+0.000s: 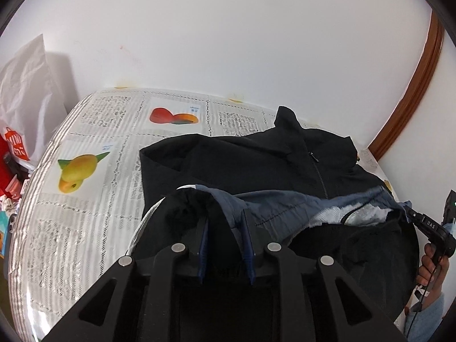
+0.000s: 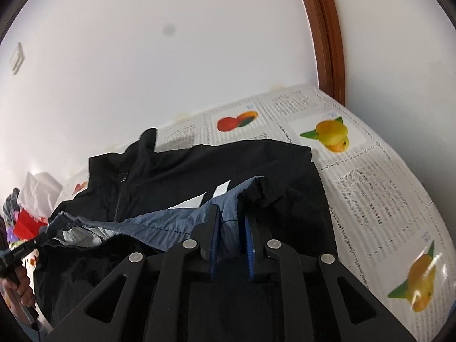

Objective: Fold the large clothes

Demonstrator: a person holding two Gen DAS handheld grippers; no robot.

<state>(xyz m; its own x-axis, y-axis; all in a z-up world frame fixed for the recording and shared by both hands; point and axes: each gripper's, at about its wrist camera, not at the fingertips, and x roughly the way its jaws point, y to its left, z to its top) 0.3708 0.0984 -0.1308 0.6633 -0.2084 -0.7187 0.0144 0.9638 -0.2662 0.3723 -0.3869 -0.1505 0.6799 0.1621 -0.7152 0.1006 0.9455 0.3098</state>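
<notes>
A large black zip-up jacket (image 1: 256, 159) with a grey-blue lining lies on the table, collar toward the wall. Its near edge is lifted and turned over, so the lining (image 1: 285, 202) shows. My left gripper (image 1: 225, 213) is shut on the lifted jacket edge at one end. My right gripper (image 2: 230, 213) is shut on the same edge (image 2: 182, 216) at the other end. The jacket (image 2: 199, 165) also fills the middle of the right wrist view. Each gripper shows at the edge of the other's view, held by a hand (image 1: 433, 259).
The table (image 1: 85, 199) wears a white cloth printed with text and fruit pictures (image 1: 77, 171). A white wall runs behind it and a brown wooden frame (image 1: 413, 94) stands at one end. A white and red bag (image 1: 22, 114) and clutter sit beyond the other end.
</notes>
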